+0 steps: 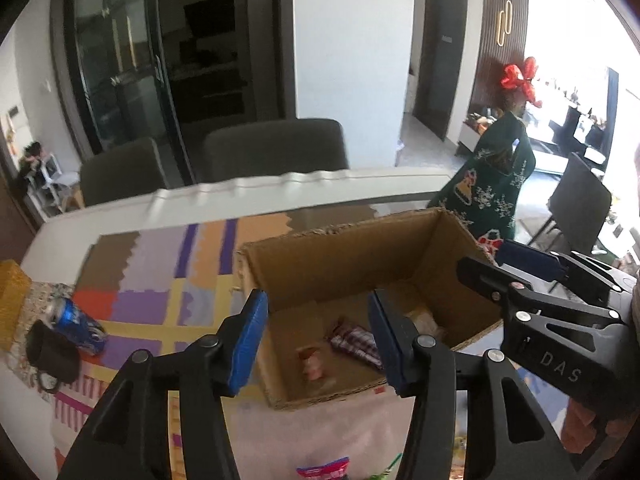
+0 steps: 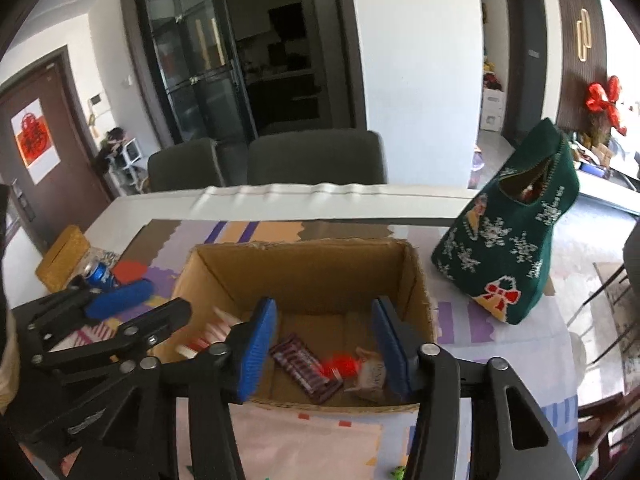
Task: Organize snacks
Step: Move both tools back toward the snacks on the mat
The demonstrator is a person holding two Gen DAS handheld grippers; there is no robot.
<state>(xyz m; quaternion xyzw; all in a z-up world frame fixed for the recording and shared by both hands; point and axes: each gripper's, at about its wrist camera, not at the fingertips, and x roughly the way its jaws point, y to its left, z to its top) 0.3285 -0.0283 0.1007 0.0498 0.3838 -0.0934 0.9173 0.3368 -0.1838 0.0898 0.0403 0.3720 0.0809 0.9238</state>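
An open cardboard box (image 1: 340,256) (image 2: 316,272) stands on the table. Inside lie a purple striped snack pack (image 1: 356,342) (image 2: 306,368), a red-and-pink wrapped snack (image 1: 312,362) (image 2: 340,364), a pale wrapped snack (image 2: 372,372) and a red-and-white striped pack (image 2: 206,336) against the left wall. My left gripper (image 1: 318,340) is open and empty, held over the box's near side. My right gripper (image 2: 324,346) is open and empty over the box's near edge. Each gripper shows in the other's view: the right one (image 1: 520,272), the left one (image 2: 136,304).
A green Christmas knit bag (image 2: 516,252) (image 1: 488,188) stands right of the box. A blue soda can (image 1: 78,322) (image 2: 98,274), a dark mug (image 1: 52,354) and a yellow box (image 2: 64,256) are at the left. A pink snack packet (image 1: 324,470) lies near the front. Grey chairs (image 2: 316,156) stand behind the table.
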